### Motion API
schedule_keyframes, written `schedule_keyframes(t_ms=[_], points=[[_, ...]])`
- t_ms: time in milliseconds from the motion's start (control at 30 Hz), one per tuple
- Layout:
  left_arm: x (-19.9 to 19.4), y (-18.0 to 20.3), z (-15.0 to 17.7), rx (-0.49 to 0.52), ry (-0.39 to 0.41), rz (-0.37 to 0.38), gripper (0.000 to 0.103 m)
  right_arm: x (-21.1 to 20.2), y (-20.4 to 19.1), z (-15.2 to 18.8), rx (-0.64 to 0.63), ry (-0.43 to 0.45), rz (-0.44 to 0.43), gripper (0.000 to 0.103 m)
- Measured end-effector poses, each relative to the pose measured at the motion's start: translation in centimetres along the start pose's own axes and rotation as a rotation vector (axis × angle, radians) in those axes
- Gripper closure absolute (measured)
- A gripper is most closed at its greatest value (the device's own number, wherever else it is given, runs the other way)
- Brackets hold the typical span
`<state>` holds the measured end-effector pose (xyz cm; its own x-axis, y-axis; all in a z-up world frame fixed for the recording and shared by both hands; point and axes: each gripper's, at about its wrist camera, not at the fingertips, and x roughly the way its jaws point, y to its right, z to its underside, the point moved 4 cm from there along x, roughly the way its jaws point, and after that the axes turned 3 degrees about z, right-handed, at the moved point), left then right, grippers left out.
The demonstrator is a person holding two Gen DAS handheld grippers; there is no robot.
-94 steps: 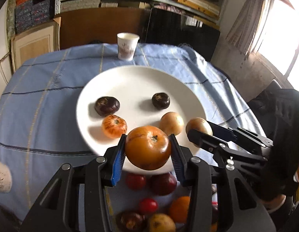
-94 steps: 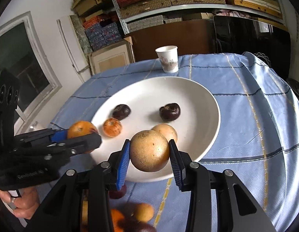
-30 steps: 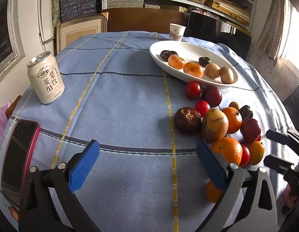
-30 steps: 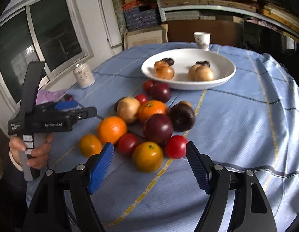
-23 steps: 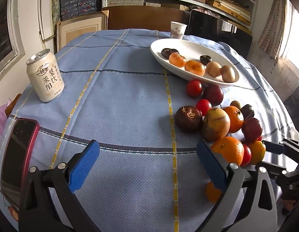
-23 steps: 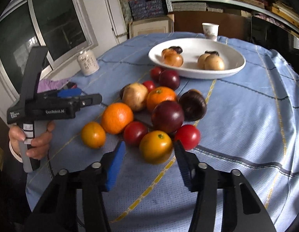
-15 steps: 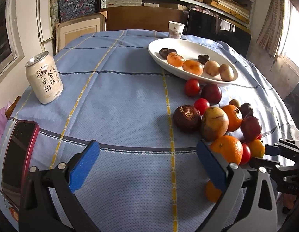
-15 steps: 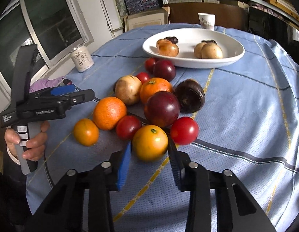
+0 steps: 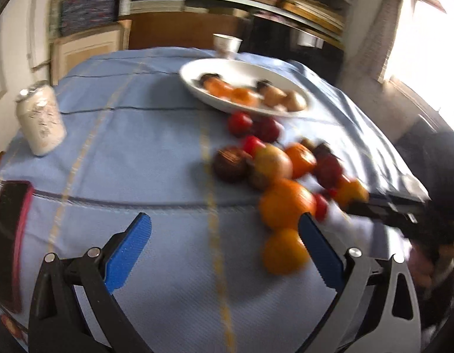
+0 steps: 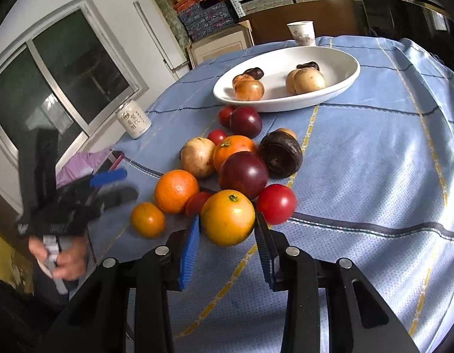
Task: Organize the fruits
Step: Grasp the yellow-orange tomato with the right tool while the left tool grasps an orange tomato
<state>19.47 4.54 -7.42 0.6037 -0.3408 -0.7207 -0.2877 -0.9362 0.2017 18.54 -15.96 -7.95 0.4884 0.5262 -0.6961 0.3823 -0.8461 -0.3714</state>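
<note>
Right gripper jaws since closed around yellow-orange tomato; left gripper gaping.

Chinese characters in dark print on the pale drink can, standing upright on the blue tablecloth in the right wrist view; roughly 梨 and 饮 among them, the rest too small to make out; same can in the left wrist view blurred, print unreadable; faint dark mark on the paper cup behind the white plate, not legible; nothing else readable.
</note>
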Motion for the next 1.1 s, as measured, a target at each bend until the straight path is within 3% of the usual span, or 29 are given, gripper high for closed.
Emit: schedule_keyframes(t_ms=[67, 267, 333, 800, 867, 1100], points=[[-0.2, 1.2, 0.5, 0.039, -0.005, 0.015, 0.008, -0.2, 0.2, 0.1, 0.011, 0.005, -0.002, 0.065], [0.7, 3.3, 1.3, 0.099, -0.058, 0.059, 0.039, -0.4, 0.0, 0.2, -0.001, 0.013, 0.000, 0.065], [0.9, 3.3, 1.4, 0.100, -0.068, 0.067, 0.044, -0.5, 0.1, 0.2, 0.005, 0.015, 0.001, 0.065], [1.5, 3.5, 1.6, 0.115, -0.107, 0.096, 0.057, -0.5, 0.3, 0.3, 0.019, 0.014, 0.002, 0.065], [1.5, 3.6, 1.7, 0.118, -0.109, 0.106, 0.063, -0.5, 0.3, 0.3, 0.018, 0.014, 0.002, 0.065], [1.4, 3.8, 1.7, 0.123, -0.110, 0.104, 0.064, -0.5, 0.3, 0.3, 0.019, 0.014, 0.001, 0.065]])
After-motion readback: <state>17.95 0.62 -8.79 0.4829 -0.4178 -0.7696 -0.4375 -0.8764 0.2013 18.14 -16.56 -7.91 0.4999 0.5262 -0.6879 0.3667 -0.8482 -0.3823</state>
